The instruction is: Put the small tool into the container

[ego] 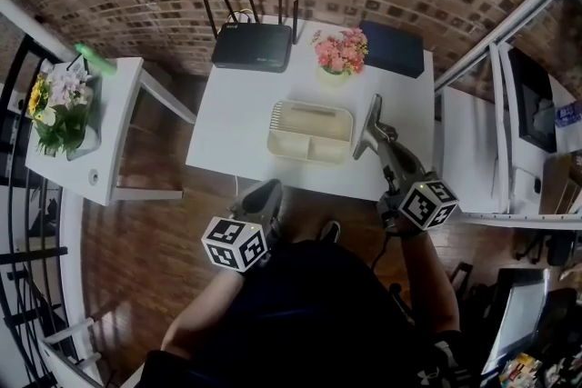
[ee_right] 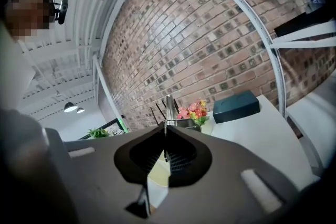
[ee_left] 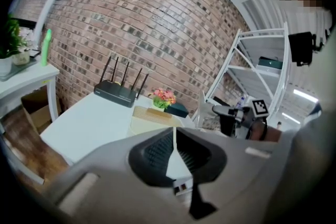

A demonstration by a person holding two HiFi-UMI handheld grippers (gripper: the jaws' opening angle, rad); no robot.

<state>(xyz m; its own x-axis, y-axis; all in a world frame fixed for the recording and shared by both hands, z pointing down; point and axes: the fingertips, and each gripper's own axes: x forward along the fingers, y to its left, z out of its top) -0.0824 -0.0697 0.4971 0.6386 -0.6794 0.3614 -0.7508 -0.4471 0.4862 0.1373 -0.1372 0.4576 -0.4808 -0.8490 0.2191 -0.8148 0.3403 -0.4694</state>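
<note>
**Head view with both gripper views.** My right tongs [ee_right: 166, 131] are closed on the small tool [ee_right: 169, 107], a thin metal piece whose bright end stands out past the jaw tips. In the head view the right tongs [ego: 374, 109] are over the right part of the white table [ego: 227, 132]. They are just to the right of the cream container [ego: 273, 130] and apart from it, so the tool is outside the container. My left tongs [ee_left: 174, 134] have their jaws drawn almost together, with only a thin sliver between them and nothing in it. In the head view the left tongs [ego: 265, 194] sit off the table's near edge, with the container ahead of them. Beyond the container stand a black router [ego: 253, 45] and pink flowers [ego: 340, 52]. A dark blue box [ego: 393, 48] lies ahead of the right tongs.
</note>
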